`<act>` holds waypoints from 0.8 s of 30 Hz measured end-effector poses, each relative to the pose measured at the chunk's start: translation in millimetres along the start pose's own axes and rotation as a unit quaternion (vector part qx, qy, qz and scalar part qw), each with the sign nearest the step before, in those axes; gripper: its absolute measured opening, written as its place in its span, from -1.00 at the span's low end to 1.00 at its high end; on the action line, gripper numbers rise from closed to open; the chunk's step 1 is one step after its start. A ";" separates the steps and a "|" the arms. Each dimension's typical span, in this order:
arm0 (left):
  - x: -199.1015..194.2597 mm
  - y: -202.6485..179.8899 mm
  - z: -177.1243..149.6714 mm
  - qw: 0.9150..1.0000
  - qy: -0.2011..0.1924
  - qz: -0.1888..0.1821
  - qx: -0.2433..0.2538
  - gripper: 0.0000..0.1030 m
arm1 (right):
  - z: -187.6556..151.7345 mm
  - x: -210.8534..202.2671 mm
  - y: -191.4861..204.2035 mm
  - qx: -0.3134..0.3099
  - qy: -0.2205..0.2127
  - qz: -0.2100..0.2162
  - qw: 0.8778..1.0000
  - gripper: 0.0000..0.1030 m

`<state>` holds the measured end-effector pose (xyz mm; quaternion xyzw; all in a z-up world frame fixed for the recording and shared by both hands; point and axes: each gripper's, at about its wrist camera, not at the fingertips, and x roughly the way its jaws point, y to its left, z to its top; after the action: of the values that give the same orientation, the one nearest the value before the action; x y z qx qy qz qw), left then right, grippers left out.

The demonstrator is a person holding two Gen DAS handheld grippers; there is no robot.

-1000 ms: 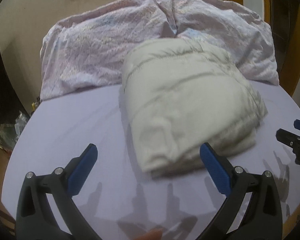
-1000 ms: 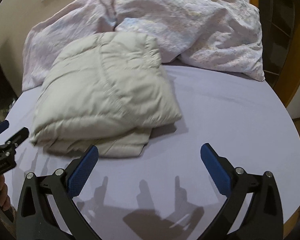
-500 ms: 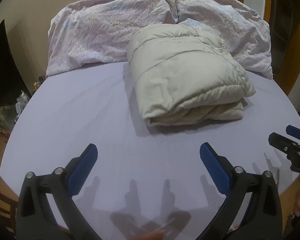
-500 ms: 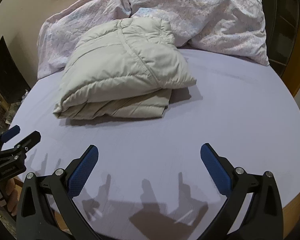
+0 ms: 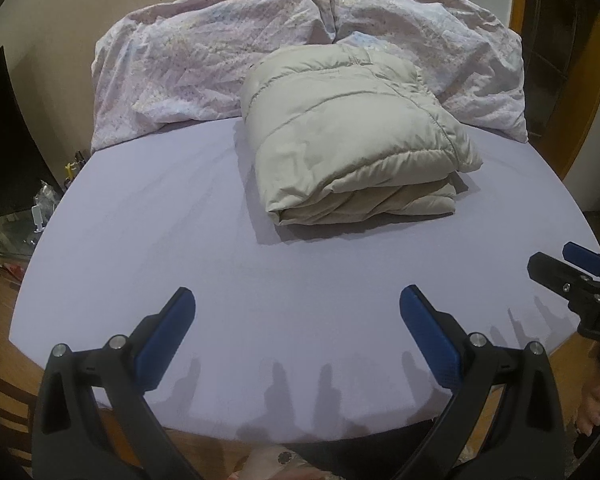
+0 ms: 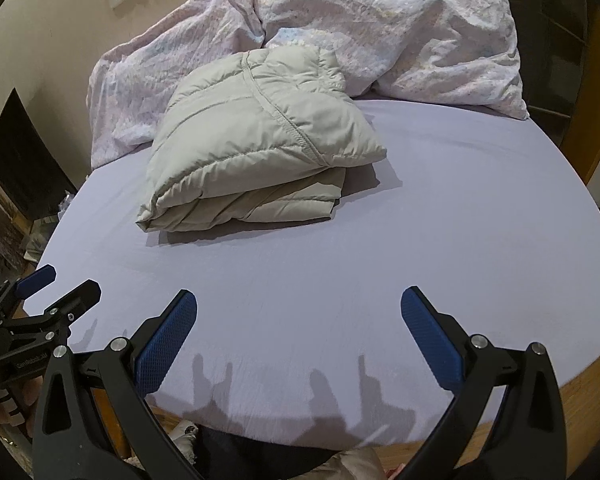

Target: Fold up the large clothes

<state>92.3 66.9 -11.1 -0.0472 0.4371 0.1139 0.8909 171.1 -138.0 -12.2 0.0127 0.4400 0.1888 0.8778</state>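
A beige puffy jacket [image 5: 352, 136] lies folded into a thick bundle on the lilac bed sheet [image 5: 160, 216], toward the far middle of the bed; it also shows in the right wrist view [image 6: 256, 140]. My left gripper [image 5: 296, 320] is open and empty, held over the near edge of the bed, well short of the jacket. My right gripper [image 6: 298, 320] is open and empty too, at the near edge. Each gripper shows at the side of the other's view: the right one [image 5: 556, 268], the left one [image 6: 58, 286].
A crumpled pink-white duvet [image 5: 204, 68] is heaped along the head of the bed behind the jacket. A dark cabinet [image 5: 4, 140] and floor clutter [image 5: 32, 216] stand left of the bed. A wooden door frame [image 6: 596, 100] is at the right.
Both grippers have pulled back from the jacket toward the near edge of the bed. The folded jacket now lies farther off and has not changed shape.
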 end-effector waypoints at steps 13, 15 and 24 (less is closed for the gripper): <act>-20.6 4.6 2.9 1.000 -0.005 -0.017 -0.019 0.96 | -4.3 -23.6 6.5 0.008 -0.009 0.017 1.000 0.97; -24.5 4.5 1.8 1.000 -0.006 -0.021 -0.019 0.96 | -5.7 -25.9 8.1 0.006 -0.009 0.021 1.000 0.97; -37.4 0.5 -2.7 0.999 -0.008 -0.035 -0.016 0.96 | -8.4 -36.2 9.1 0.008 -0.013 0.029 0.999 0.97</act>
<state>68.1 60.9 16.8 -0.0751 0.4258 0.0903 0.8971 142.1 -143.1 12.2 0.0347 0.4293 0.2102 0.8777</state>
